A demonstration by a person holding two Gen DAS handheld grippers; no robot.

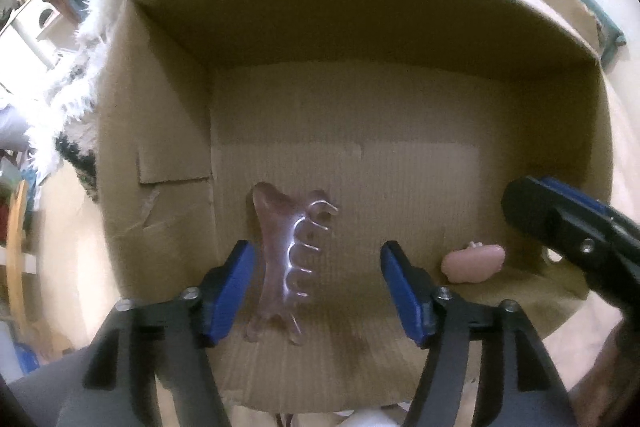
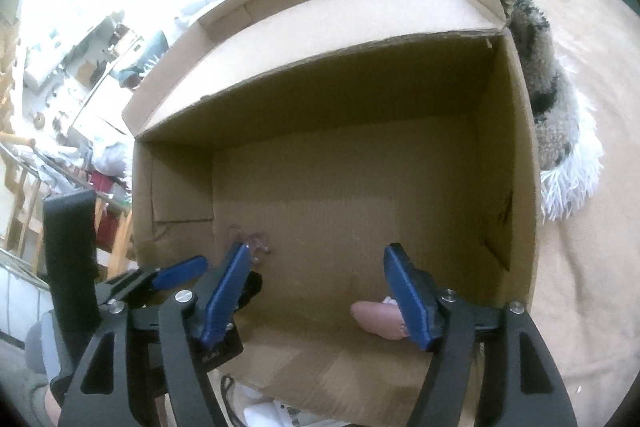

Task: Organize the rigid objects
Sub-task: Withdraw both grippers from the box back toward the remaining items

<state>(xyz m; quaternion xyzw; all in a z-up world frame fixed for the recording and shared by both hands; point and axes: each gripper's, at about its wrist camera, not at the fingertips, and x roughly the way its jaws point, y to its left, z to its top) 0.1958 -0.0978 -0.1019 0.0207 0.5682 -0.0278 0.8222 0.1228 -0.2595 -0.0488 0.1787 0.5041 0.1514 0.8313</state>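
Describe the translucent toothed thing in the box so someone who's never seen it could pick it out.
Look into the open cardboard box. On its floor, near the left wall, lies a translucent pinkish hair claw clip, between the open left gripper's fingers. Its row of curved teeth sets it apart from the smooth, opaque pink object farther right.

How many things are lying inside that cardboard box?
2: a clear pink comb-like piece on the floor toward the left, and a small pink object toward the right. The near edge is partly hidden.
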